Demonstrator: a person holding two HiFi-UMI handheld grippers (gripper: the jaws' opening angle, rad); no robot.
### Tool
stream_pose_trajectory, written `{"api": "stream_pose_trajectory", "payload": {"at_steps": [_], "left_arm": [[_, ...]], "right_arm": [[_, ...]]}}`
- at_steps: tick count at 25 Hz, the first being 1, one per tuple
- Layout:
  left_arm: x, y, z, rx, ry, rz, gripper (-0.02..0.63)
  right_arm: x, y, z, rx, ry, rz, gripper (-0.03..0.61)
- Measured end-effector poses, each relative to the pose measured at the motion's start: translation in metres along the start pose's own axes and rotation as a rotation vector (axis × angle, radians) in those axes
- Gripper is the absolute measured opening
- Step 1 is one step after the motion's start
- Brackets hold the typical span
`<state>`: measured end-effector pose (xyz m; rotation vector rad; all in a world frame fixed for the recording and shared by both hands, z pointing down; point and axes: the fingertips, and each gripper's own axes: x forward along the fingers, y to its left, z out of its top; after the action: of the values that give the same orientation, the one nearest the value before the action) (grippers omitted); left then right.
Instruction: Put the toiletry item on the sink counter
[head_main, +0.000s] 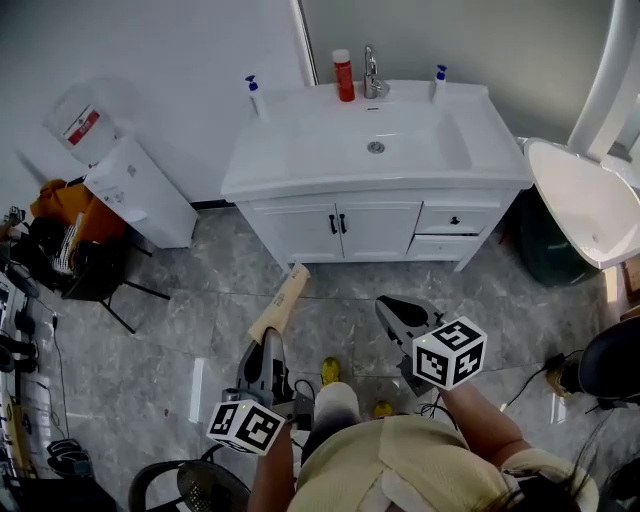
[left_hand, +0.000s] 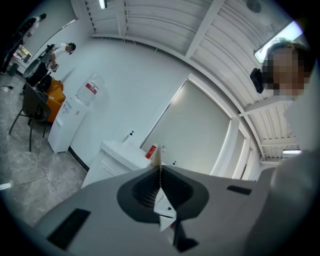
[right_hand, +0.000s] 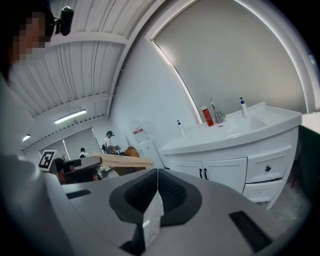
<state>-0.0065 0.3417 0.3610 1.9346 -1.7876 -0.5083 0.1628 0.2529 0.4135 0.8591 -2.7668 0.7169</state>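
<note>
Left gripper (head_main: 271, 340): clamped on box (head_main: 283, 300), held over the floor, well short of counter (head_main: 290, 170). Right gripper (head_main: 385, 304): pinched shut, empty. Advised: keep the grip firm and set the box on bare counter left of the basin.

Pale yellow top (head_main: 400, 465); yellow shoes (head_main: 330, 372). The left gripper (head_main: 273, 338) and right gripper (head_main: 384, 306) are grey, black-padded; each bears a white, black-marked cube (head_main: 449, 351).
</note>
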Motion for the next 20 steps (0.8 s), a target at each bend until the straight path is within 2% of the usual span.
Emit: {"api": "stream_pose_trajectory", "payload": {"at_steps": [5,20], "left_arm": [[0.027,0.022,0.015,-0.005,0.015,-0.050,0.037],[0.090,0.095,0.068,-0.047,0.070,-0.123,0.037]], "right_arm": [[0.030,-0.004,0.014,-0.006,-0.007,-0.042,0.028],[0.129,0.006,0.051,-0.008,0.002,-0.114,0.028]]}}
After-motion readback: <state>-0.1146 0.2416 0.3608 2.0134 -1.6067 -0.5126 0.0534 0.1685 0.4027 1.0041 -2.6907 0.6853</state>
